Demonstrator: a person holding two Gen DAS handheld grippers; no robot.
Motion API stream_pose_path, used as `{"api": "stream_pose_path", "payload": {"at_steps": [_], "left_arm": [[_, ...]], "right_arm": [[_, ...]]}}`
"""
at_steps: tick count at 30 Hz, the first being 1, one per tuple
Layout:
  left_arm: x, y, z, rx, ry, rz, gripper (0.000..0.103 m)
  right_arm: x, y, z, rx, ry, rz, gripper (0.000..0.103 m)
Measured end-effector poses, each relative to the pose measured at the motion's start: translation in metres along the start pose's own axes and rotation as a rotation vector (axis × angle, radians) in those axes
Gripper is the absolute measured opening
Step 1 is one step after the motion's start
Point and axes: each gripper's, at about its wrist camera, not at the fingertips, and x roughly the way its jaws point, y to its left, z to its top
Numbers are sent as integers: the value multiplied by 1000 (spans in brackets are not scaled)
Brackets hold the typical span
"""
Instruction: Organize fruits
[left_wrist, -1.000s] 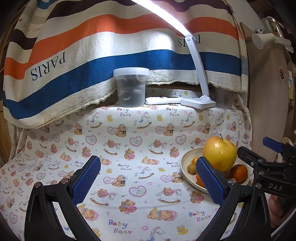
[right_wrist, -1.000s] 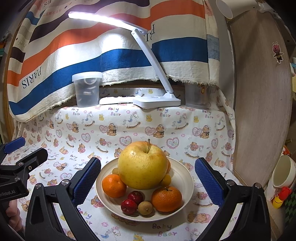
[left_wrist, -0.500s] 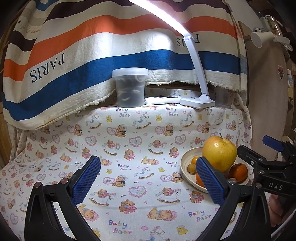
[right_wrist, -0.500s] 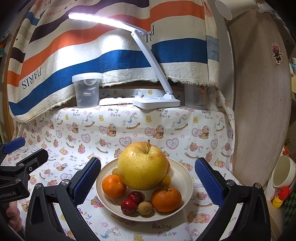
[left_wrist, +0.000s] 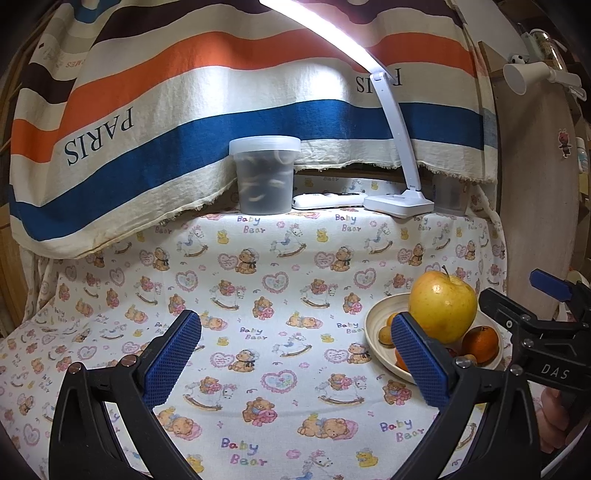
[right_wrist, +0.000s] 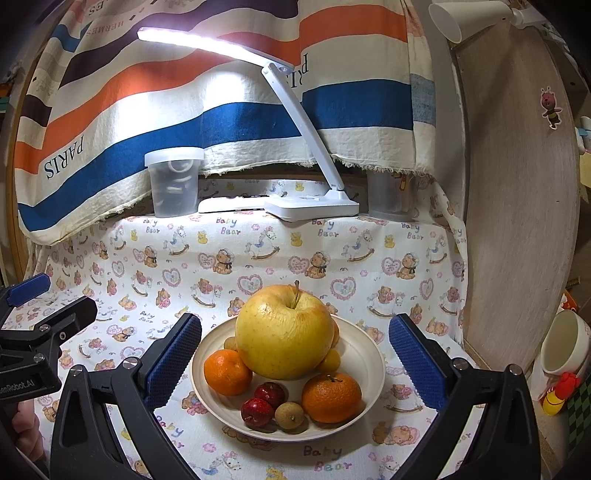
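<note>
Right gripper (right_wrist: 294, 363): held just in front of the plate, both blue pads spread wide, one to each side of the plate's near rim, nothing clamped between them.
Left gripper (left_wrist: 295, 360): held to the left of the plate, pads likewise wide apart and empty, over bare printed cloth (left_wrist: 258, 295); its right pad overlaps the plate's near-left rim in the left wrist view.
Plate (right_wrist: 369, 354): a cream plate set on the cloth, carrying all the fruit that is visible.
Small fruit at the plate's near edge: two small red fruits (right_wrist: 264, 404) and a brown longan-like fruit (right_wrist: 290, 417), touching one another.
Mandarins: one (right_wrist: 227, 371) at the plate's left, one (right_wrist: 331, 397) at its near right, both against the apple.
Apple (right_wrist: 284, 332): a large yellow apple piled in the plate's middle, stem up, with small yellowish fruits partly hidden beside and behind it.
Change over the last second: hardly any; the fruit is arranged as it was, and in the left wrist view the plate has only slid slightly lower in frame, so a small drift of that gripper is suggested.
Meaning for the task: the fruit is found gathered on the plate; this fits either a finished gathering or a pile awaiting sorting.
Behind the plate: a lidded translucent container (right_wrist: 173, 181), a white desk lamp (right_wrist: 314, 206), and a striped hanging cloth (right_wrist: 221, 122).
</note>
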Motion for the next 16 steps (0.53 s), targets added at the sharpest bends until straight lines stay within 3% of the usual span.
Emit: {"api": "stream_pose_path", "payload": {"at_steps": [16], "left_arm": [[1, 0, 0, -1, 4, -6, 102]], "right_arm": [[0, -1, 1, -2, 2, 2, 103]]}}
